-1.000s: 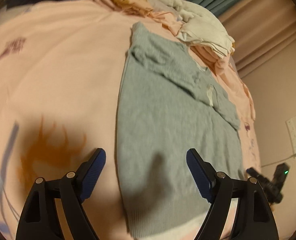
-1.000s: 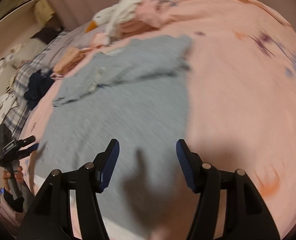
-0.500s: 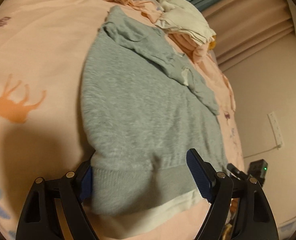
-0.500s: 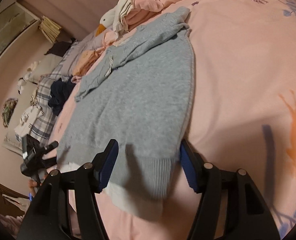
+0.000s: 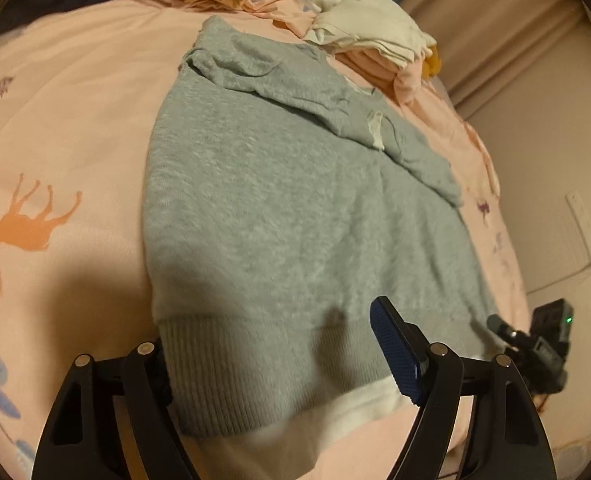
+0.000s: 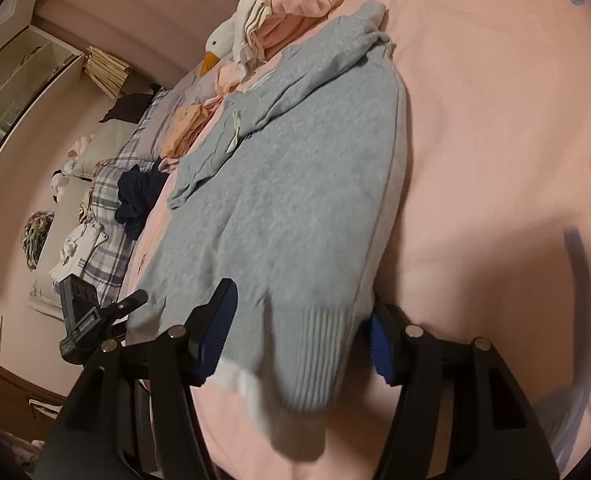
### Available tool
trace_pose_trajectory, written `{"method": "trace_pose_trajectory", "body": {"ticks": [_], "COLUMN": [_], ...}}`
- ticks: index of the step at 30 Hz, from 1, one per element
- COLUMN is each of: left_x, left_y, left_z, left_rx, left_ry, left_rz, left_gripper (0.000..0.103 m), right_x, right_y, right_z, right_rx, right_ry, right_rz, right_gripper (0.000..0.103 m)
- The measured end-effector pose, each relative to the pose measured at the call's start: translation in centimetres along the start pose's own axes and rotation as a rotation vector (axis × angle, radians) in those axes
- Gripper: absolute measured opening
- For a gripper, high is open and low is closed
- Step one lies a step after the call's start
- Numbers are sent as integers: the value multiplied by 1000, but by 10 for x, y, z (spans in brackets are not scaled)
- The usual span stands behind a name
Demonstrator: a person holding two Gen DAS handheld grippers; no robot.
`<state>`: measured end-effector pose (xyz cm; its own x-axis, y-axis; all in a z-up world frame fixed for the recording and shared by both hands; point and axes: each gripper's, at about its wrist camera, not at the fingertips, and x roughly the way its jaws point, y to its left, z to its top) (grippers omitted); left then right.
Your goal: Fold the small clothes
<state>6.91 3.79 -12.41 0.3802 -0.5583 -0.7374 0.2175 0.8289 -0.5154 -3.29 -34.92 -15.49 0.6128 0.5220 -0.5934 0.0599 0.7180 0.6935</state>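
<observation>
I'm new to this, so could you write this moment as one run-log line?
step: reach hem | left gripper: open, hem corner between fingers | right gripper: open, other hem corner | grey sweater: flat on pink bedspread, sleeves folded in

Black plastic linkage arms with triangular cut-outs and round silver pivot screws are seen on the left gripper (image 5: 283, 364) and the right gripper (image 6: 299, 332), and each finger is faced with a dark blue textured pad (image 5: 395, 354).
</observation>
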Motion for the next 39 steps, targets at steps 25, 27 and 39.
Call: {"method": "trace_pose_trajectory", "body": {"ticks": [25, 27, 39], "left_x": [-2, -2, -6], "left_y": [-16, -16, -21], "left_z": [-8, -9, -8], "left_rx": [82, 81, 89], "left_ry": [-10, -12, -29], "left_rz": [209, 209, 200], "left_gripper": [34, 32, 20], "right_x": [4, 4, 1], "right_y": [4, 4, 9], "right_z": [-10, -10, -11], "right_rx": [16, 19, 20], "right_ry": [-64, -69, -90], "right_rz": [-88, -88, -74], "right_gripper": [29, 28, 20]}}
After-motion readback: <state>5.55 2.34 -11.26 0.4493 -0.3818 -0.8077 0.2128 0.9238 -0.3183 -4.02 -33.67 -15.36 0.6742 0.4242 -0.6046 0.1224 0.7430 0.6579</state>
